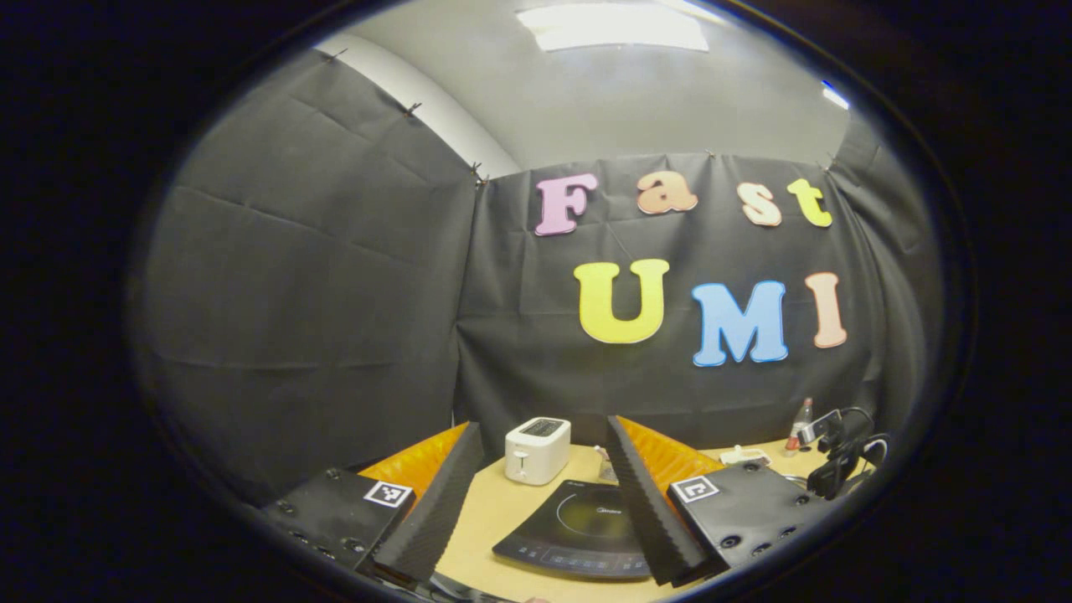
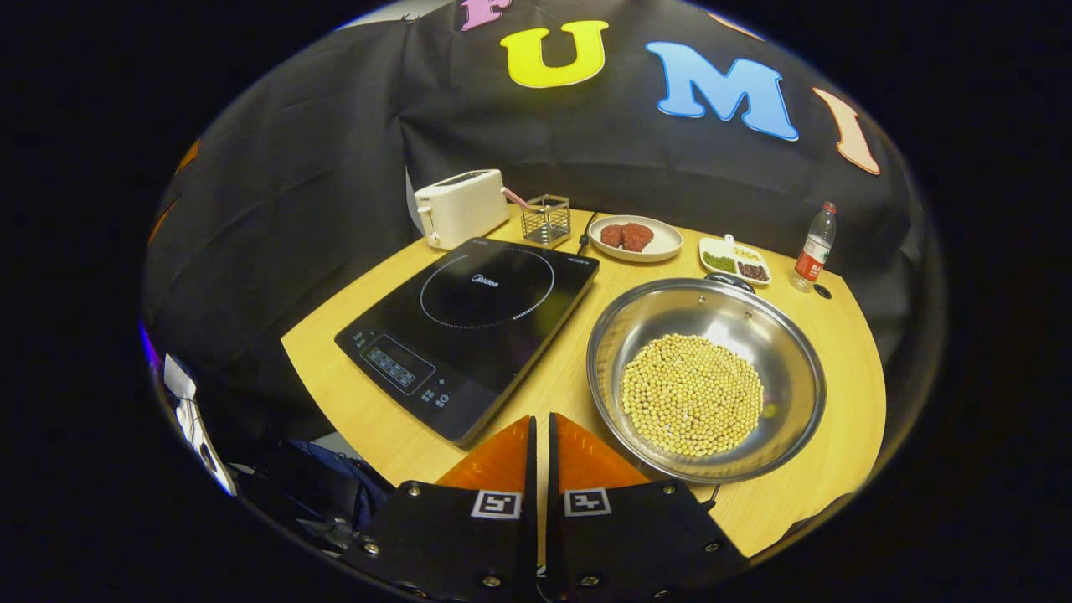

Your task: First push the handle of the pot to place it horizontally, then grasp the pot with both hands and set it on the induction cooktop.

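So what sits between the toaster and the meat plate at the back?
A small wire basket stands on the table between the toaster and the plate, seen in the right gripper view.

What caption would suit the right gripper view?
Shut hand-held gripper above a table edge, facing a pot of beans beside the induction cooktop.

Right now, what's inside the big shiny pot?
The pot holds a heap of small round yellowish beans covering the middle of its bottom. Bare metal shows around the heap. What lies beneath the beans is covered, so that part can't be seen.
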`<act>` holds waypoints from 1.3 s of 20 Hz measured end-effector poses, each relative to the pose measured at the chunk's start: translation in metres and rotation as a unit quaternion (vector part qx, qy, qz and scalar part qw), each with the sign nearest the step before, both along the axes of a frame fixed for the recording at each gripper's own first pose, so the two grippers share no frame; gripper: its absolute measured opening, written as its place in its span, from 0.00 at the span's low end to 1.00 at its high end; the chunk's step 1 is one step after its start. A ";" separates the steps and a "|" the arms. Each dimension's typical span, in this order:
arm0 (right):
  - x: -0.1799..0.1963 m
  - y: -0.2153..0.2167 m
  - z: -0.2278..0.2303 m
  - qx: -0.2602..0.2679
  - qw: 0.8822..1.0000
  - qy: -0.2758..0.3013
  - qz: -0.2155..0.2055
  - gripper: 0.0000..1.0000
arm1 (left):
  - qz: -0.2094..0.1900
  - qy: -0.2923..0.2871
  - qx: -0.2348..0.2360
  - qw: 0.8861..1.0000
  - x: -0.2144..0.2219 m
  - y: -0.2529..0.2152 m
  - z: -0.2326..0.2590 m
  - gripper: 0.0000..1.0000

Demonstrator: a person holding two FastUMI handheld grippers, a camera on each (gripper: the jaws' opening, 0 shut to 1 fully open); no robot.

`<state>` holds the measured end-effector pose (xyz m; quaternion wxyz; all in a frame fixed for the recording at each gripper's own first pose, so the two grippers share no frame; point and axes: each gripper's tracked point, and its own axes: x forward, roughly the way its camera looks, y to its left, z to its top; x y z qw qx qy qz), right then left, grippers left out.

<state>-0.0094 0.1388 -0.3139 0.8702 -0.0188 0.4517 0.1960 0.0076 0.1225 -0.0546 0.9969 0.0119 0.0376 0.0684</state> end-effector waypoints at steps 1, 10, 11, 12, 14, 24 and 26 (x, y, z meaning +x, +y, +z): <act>-0.002 -0.003 -0.007 -0.001 1.000 0.012 0.000 0.05 | -0.001 0.001 0.003 1.000 0.000 -0.003 0.000 1.00; -0.008 -0.018 -0.036 -0.009 0.998 0.055 -0.014 0.05 | -0.007 0.004 0.001 1.000 0.005 -0.023 -0.001 1.00; -0.006 -0.019 -0.037 -0.011 0.998 0.056 -0.014 0.05 | -0.009 0.003 0.002 1.000 0.005 -0.025 0.000 1.00; -0.006 -0.022 -0.040 -0.016 0.998 0.058 -0.013 0.05 | -0.009 0.002 0.004 1.000 0.007 -0.027 0.001 1.00; -0.006 -0.026 -0.044 -0.023 0.998 0.061 -0.015 0.05 | -0.009 -0.001 0.007 1.000 0.009 -0.028 0.003 1.00; -0.019 -0.038 -0.042 -0.018 0.997 0.078 -0.022 0.04 | -0.024 0.002 -0.005 1.000 0.015 -0.052 -0.002 1.00; -0.021 -0.046 -0.042 -0.017 0.996 0.081 -0.029 0.04 | -0.029 0.002 -0.009 1.000 0.016 -0.060 -0.003 1.00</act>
